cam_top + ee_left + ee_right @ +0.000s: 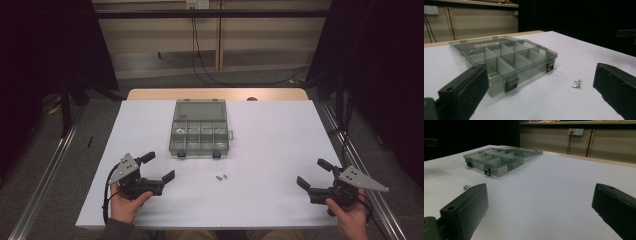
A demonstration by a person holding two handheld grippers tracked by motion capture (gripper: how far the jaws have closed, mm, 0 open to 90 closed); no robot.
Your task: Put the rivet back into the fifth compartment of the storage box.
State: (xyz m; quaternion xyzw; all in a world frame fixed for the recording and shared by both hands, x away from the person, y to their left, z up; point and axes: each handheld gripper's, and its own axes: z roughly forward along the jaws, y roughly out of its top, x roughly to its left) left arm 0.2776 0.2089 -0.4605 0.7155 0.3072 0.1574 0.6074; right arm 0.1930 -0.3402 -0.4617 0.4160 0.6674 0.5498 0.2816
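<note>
Screws (221, 176) – 2, near 1 compartment box (199, 129), left gripper (158, 167) and right gripper (313, 173) fingers spread – empty.

We're looking at a lab-style recording bay. A white table (270, 150) is standing on grey carpet (45, 150), with metal rails (42, 165) running along the floor on both sides. Black curtains (45, 45) are closing in the left and right, and a plain beige wall (260, 35) is showing behind, with a socket (197, 4) and cables (197, 45) hanging down from it. Nothing homely is turning up: we're seeing bare, staged test space, dimly lit around the edges.
</note>
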